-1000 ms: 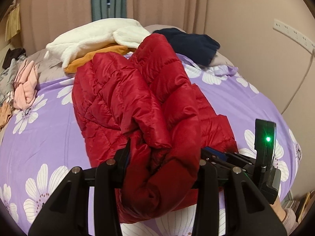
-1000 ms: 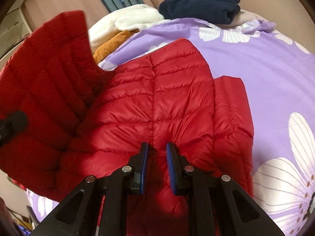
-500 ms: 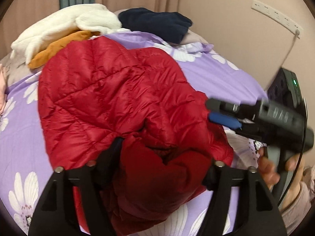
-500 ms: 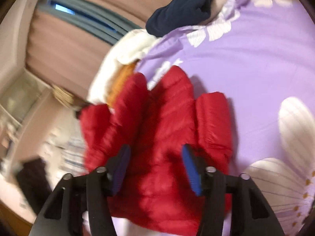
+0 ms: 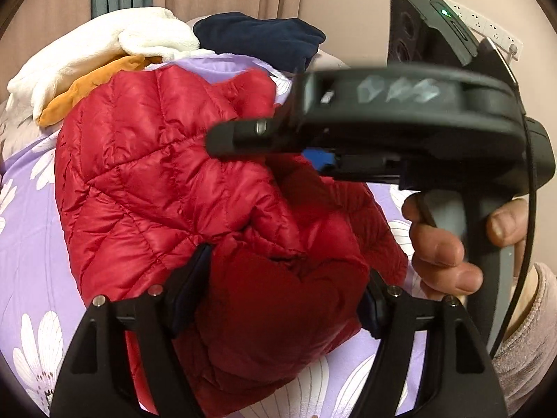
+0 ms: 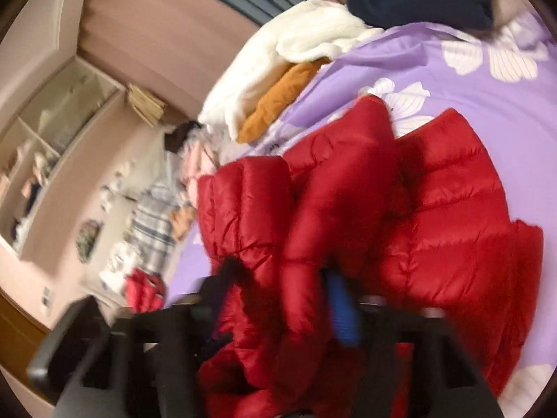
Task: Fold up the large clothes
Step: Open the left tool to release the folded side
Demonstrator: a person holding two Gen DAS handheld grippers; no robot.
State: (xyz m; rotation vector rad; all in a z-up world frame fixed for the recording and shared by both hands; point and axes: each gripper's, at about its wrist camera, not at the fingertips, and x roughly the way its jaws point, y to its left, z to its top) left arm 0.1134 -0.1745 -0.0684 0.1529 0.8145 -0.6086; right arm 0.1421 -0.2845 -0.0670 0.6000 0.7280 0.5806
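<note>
Red puffer jacket (image 5: 167, 181) is bunched mid-bed on the purple bedspread (image 5: 31, 244); our left gripper (image 5: 282, 299) is spread wide around a fat wad. Right gripper (image 6: 278, 296) looks clamped on 1 fold, though it's blurry. It's light, puffy and slippery, so we'd grab seams or hem.

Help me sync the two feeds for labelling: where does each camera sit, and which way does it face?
Left wrist: on the left gripper, looking along its jaws at the red puffer jacket they clamp; the right gripper and right hand show.
Right wrist: on the right gripper, blurred, tilted toward the jacket and shelves; its own jaws show.
Shared: jacket, white fleece, navy garment, purple floral sheet.
</note>
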